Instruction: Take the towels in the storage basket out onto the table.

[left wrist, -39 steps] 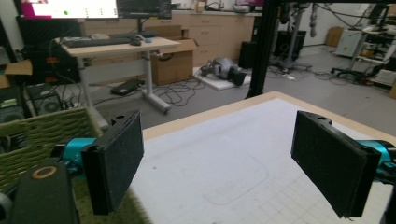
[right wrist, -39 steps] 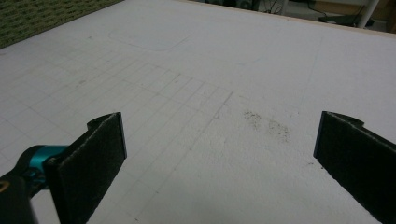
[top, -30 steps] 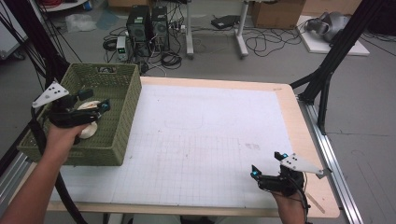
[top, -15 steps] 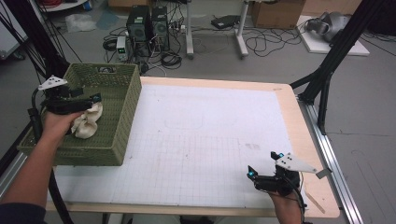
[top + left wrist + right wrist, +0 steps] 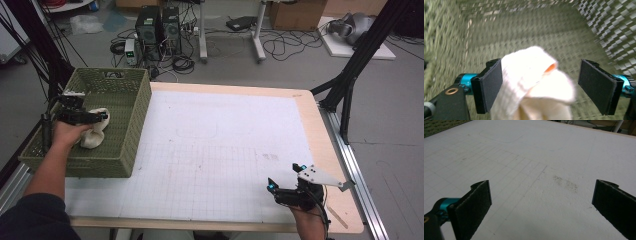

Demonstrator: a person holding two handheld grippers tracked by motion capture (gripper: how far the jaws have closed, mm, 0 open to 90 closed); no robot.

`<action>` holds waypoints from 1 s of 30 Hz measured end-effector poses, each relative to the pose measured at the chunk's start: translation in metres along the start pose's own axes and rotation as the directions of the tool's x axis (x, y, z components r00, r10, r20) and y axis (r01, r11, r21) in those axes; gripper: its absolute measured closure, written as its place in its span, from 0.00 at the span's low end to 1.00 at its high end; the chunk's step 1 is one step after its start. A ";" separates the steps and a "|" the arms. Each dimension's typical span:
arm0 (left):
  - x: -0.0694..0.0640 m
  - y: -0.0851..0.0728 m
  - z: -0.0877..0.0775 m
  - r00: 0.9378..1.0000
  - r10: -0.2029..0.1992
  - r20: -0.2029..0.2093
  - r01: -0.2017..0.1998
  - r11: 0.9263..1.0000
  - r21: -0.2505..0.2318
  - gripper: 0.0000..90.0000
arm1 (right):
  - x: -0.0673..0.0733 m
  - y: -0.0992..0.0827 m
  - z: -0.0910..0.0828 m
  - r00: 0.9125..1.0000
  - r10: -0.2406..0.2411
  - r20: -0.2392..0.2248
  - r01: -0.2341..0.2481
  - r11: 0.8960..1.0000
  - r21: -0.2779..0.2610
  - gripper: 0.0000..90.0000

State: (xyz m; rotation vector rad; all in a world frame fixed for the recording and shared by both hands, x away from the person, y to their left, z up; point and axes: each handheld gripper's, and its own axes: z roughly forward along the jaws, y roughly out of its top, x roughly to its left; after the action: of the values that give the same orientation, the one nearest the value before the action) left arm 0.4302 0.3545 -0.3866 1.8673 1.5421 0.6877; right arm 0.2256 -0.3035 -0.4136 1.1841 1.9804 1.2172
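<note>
A crumpled white cloth [image 5: 94, 134] with a spot of orange lies inside the green woven basket [image 5: 140, 100] at the table's left edge. My left gripper [image 5: 97, 117] reaches down into the basket right above the cloth. In the left gripper view the cloth [image 5: 531, 75] rises between the jaws of my left gripper [image 5: 541, 85], which stand wide apart; the cloth touches the left pad and stays clear of the right one. My right gripper [image 5: 283, 176] hovers open near the front right of the table, with nothing between the jaws of my right gripper [image 5: 541, 205].
The white gridded mat [image 5: 225, 150] covers the wooden table [image 5: 320, 130]. The basket walls [image 5: 529, 30] close in around the left gripper. Black stand legs [image 5: 350, 85] rise past the right edge; computers and cables sit on the floor behind.
My left hand has shifted a little to the left and settled lower over the cloth in the basket. The right gripper has drifted slightly toward the front edge.
</note>
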 end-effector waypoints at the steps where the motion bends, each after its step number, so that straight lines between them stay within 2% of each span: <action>1: 0.000 -0.001 0.003 1.000 0.000 -0.019 0.000 1.000 0.020 0.23 | 0.000 0.000 0.000 1.000 0.000 0.000 0.000 1.000 0.002 0.02; 4: -0.003 -0.004 0.010 1.000 0.010 -0.030 -0.007 0.997 0.077 0.25 | 0.001 0.000 0.002 1.000 -0.008 -0.001 0.008 1.000 0.006 0.02; 5: -0.003 -0.004 0.012 0.999 0.026 -0.038 -0.022 0.995 0.100 0.26 | 0.002 0.000 0.002 1.000 -0.005 -0.001 0.005 1.000 0.011 0.02; 7: -0.003 -0.006 0.014 0.997 0.054 -0.048 -0.046 0.986 0.158 0.34 | 0.002 0.000 0.004 1.000 -0.010 -0.006 0.010 1.000 0.011 0.02; 8: -0.003 -0.008 0.016 0.997 0.071 -0.028 -0.065 0.981 0.183 0.39 | 0.003 0.000 0.005 1.000 -0.009 -0.009 0.009 1.000 0.016 0.02; 10: -0.005 -0.010 0.017 0.991 0.132 -0.022 -0.124 0.968 0.218 0.51 | 0.004 0.001 0.005 1.000 -0.012 -0.012 0.012 1.000 0.017 0.02; 13: -0.004 -0.009 0.014 0.992 0.121 -0.023 -0.113 0.971 0.213 0.66 | 0.005 0.001 0.004 1.000 -0.013 -0.014 0.013 1.000 0.019 0.02; 16: -0.004 -0.007 0.011 0.992 0.123 -0.024 -0.116 0.972 0.205 0.72 | 0.003 0.000 0.003 1.000 -0.013 -0.010 0.013 1.000 0.017 0.02; 17: -0.004 -0.005 0.007 0.993 0.115 -0.027 -0.108 0.978 0.179 0.77 | 0.002 0.000 0.001 1.000 -0.009 -0.008 0.009 1.000 0.012 0.02; 18: -0.003 -0.004 0.005 0.994 0.105 -0.031 -0.099 0.982 0.161 0.78 | 0.001 0.000 0.001 1.000 -0.008 -0.004 0.008 1.000 0.009 0.02; 19: -0.002 -0.003 0.002 0.996 0.085 -0.028 -0.080 0.987 0.138 0.78 | 0.001 0.000 0.000 1.000 0.000 -0.007 0.000 1.000 0.011 0.02; 20: -0.001 -0.001 -0.003 0.999 0.049 -0.021 -0.047 0.995 0.091 0.79 | 0.000 -0.001 0.000 1.000 -0.005 -0.003 0.005 1.000 0.007 0.02; 22: 0.000 0.001 -0.011 1.000 0.018 -0.011 -0.018 1.000 0.020 0.80 | 0.000 -0.001 0.000 1.000 0.000 -0.003 0.000 1.000 0.008 0.02; 26: -0.001 0.004 -0.026 1.000 0.004 0.005 -0.003 0.996 -0.087 0.81 | 0.001 0.000 0.000 1.000 -0.003 -0.007 0.003 1.000 0.003 0.02; 27: -0.002 0.006 -0.031 1.000 -0.006 0.007 0.007 0.992 -0.124 0.81 | 0.001 0.000 0.000 1.000 -0.002 -0.008 0.002 1.000 0.004 0.02; 28: -0.002 0.006 -0.031 1.000 -0.006 0.007 0.007 0.992 -0.124 0.81 | 0.002 0.001 0.000 1.000 -0.002 -0.010 0.002 1.000 0.002 0.02; 29: -0.003 0.008 -0.039 1.000 -0.023 0.020 0.027 0.984 -0.175 0.81 | 0.002 0.001 -0.001 1.000 -0.008 -0.011 0.008 1.000 0.000 0.02; 30: -0.004 0.009 -0.042 0.999 -0.030 0.030 0.035 0.980 -0.194 0.81 | 0.002 0.002 -0.001 1.000 -0.007 -0.012 0.007 1.000 0.001 0.02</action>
State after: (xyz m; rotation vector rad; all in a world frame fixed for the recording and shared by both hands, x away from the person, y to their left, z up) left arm 0.4048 0.3553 -0.3517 1.6961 1.4303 0.7664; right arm 0.2245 -0.3016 -0.4118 1.1717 1.9922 1.2221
